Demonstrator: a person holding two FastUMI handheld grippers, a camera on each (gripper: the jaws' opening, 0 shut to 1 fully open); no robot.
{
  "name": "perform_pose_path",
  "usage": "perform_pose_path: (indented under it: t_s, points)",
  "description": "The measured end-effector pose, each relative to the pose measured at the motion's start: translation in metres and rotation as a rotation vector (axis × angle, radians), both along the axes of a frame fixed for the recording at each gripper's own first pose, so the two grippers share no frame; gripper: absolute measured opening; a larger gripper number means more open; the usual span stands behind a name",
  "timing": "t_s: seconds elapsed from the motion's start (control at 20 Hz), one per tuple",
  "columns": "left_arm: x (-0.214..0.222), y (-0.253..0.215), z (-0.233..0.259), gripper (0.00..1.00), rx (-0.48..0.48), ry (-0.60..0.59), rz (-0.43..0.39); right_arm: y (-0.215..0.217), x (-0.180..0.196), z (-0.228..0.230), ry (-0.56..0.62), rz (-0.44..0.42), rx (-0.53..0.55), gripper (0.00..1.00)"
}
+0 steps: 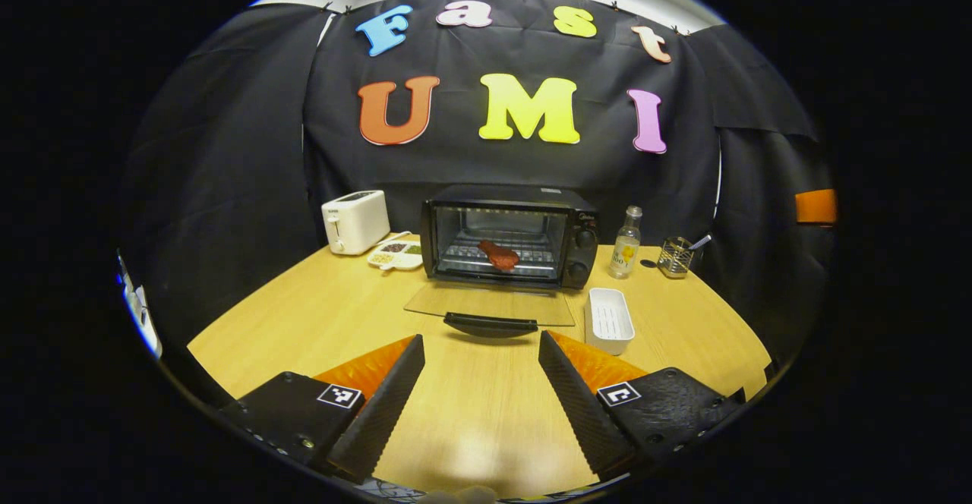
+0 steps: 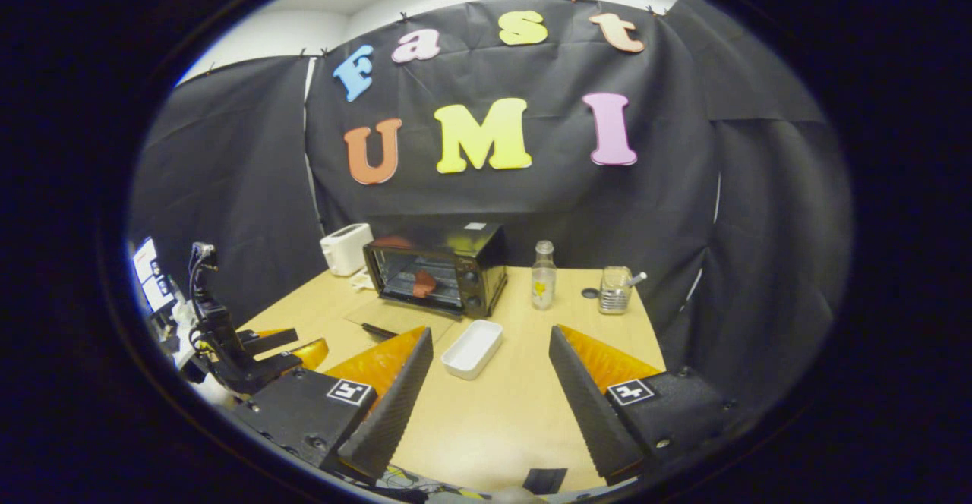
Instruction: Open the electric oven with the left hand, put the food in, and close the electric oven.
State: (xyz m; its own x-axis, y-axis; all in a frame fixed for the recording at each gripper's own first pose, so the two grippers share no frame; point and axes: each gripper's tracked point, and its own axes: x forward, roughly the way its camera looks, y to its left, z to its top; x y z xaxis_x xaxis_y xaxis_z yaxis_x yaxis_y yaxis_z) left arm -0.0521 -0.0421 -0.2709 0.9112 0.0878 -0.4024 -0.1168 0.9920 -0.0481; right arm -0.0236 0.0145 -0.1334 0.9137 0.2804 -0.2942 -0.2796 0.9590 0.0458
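Sitting on the rack inside the oven [image 1: 507, 234], at twelve o'clock from the left gripper [image 1: 481, 360], is the food [image 1: 499, 255]; the glass door [image 1: 490, 305] lies folded down flat on the table [image 1: 304, 314]. Both grippers hover with fingers apart, holding nothing. From the right gripper [image 2: 490, 356], a white tray [image 2: 472, 348] lies just ahead at eleven o'clock.

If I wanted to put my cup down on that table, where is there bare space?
The widest bare patch of table lies in front of the dropped oven door, left of the white tray. More wood shows below the toaster, left of the oven. The back right is crowded: the bottle, wire holder and tray stand close.
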Motion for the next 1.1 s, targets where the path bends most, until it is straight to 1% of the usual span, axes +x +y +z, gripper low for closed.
perform_pose_path:
  t_s: [0.05, 0.1, 0.15, 0.3, 0.4, 0.5, 0.6, 0.8, 1.05, 1.1]
  points:
    - [0.003, -0.002, -0.012, 0.97, 0.008, 0.019, -0.012, -0.006, -0.002, 0.003, -0.004, -0.024, -0.002, 0.98]
    - [0.009, -0.004, -0.023, 0.96, 0.006, 0.035, -0.029, -0.011, -0.003, 0.006, -0.008, -0.048, -0.006, 0.95]
    - [0.014, -0.006, -0.033, 0.97, 0.002, 0.050, -0.043, -0.015, -0.005, 0.006, -0.012, -0.077, -0.014, 0.98]
    - [0.038, 0.000, -0.054, 0.97, 0.011, 0.080, -0.080, -0.018, -0.007, 0.012, -0.009, -0.154, -0.020, 0.98]
    - [0.056, 0.007, -0.070, 0.97, 0.001, 0.095, -0.094, -0.021, -0.004, 0.016, -0.005, -0.222, -0.027, 0.98]
    - [0.072, 0.015, -0.083, 0.97, 0.016, 0.116, -0.099, -0.019, -0.002, 0.021, -0.001, -0.282, -0.012, 0.98]
    - [0.083, 0.023, -0.099, 0.97, 0.016, 0.147, -0.096, -0.016, 0.000, 0.020, 0.012, -0.329, 0.001, 0.98]
    - [0.100, 0.017, -0.119, 0.97, 0.014, 0.186, -0.142, -0.015, 0.003, 0.018, 0.028, -0.404, -0.008, 0.98]
    - [0.114, 0.011, -0.133, 0.97, 0.030, 0.216, -0.174, -0.017, 0.000, 0.018, 0.038, -0.449, -0.026, 0.98]
    - [0.116, 0.012, -0.133, 0.97, 0.040, 0.215, -0.178, -0.018, 0.000, 0.018, 0.042, -0.455, -0.030, 0.95]
